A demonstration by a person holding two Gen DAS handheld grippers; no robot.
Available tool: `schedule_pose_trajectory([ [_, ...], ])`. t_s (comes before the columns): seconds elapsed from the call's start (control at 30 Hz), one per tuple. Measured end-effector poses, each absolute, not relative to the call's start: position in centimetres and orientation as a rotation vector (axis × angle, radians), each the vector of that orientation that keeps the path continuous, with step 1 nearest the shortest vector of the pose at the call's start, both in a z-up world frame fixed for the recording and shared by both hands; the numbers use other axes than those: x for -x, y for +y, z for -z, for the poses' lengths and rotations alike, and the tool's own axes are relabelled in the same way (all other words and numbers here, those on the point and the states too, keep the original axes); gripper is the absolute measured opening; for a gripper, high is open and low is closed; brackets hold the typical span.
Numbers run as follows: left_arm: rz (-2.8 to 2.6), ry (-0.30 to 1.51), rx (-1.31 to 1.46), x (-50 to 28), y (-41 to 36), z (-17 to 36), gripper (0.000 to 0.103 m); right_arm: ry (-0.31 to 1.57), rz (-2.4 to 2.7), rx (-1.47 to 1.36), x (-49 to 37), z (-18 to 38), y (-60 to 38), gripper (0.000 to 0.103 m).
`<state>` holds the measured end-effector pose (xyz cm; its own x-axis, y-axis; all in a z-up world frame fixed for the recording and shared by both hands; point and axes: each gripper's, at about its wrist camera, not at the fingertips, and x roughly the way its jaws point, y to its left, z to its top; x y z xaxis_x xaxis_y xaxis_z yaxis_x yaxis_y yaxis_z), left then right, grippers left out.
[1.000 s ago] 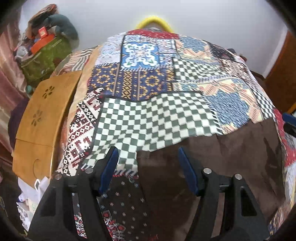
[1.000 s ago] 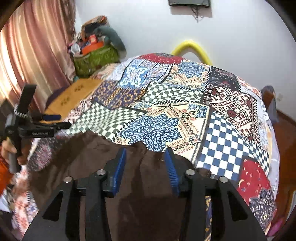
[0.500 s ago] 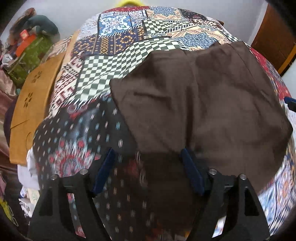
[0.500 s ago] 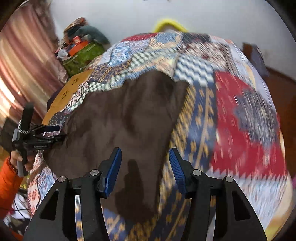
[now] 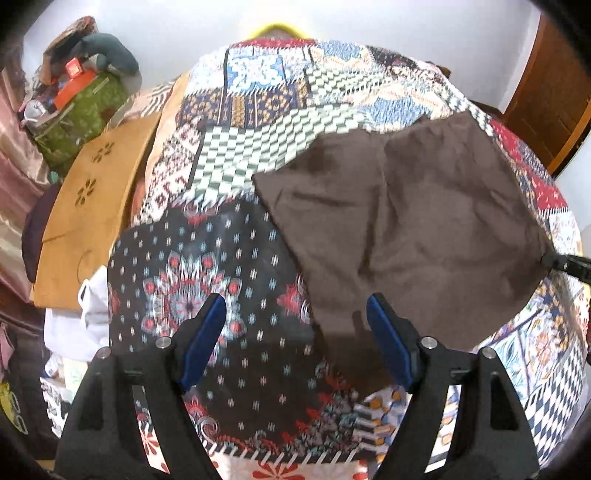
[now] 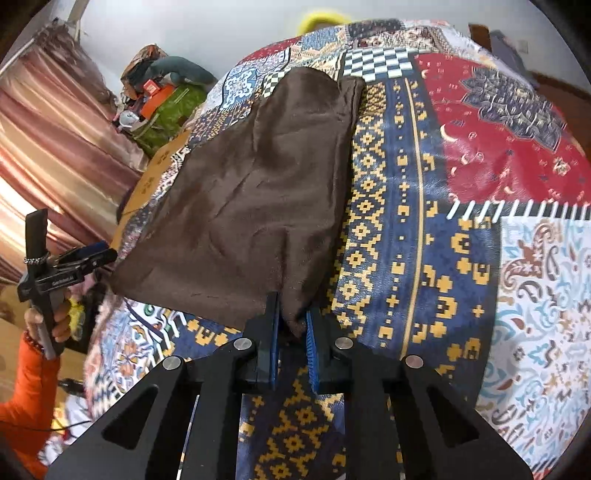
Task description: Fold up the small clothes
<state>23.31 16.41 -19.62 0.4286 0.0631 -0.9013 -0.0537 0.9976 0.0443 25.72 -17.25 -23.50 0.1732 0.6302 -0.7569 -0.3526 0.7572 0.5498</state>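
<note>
- Viewing left wrist: brown garment (image 5: 406, 229) lies flat on the patchwork bed (image 5: 236, 266), thin, limp, light, so best pinched at corners. Left gripper (image 5: 295, 332) fingers apart, over its near corner, nothing between them.
- Right wrist: right gripper (image 6: 291, 328) fingers closing on the garment's near corner; bed is bare to the right.

Brown garment (image 6: 251, 192) matt soft cloth; bedspread (image 6: 424, 221) smooth printed fabric

Both wrist views look steeply down, close over the patchwork bedspread (image 5: 258, 122) toward the far wall (image 6: 221, 33); both share the brown cloth (image 5: 424, 221).
</note>
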Motion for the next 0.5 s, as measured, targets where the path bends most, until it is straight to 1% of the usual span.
schedule_pose_trajectory([
  [0.13, -0.052, 1.087, -0.056, -25.7, 15.7, 18.7, 0.078, 1.204, -0.744, -0.253, -26.5, 23.1, -18.4, 0.010],
  [0.23, -0.018, 1.065, -0.103, -27.9, 15.2, 18.8, 0.078, 1.196, -0.726, -0.179, -27.3, 22.6, -18.8, 0.010],
  [0.5, 0.076, 1.083, -0.081, -35.6, 15.5, 20.8, 0.078, 1.144, -0.658, -0.052, -31.2, 21.2, -20.6, 0.009],
])
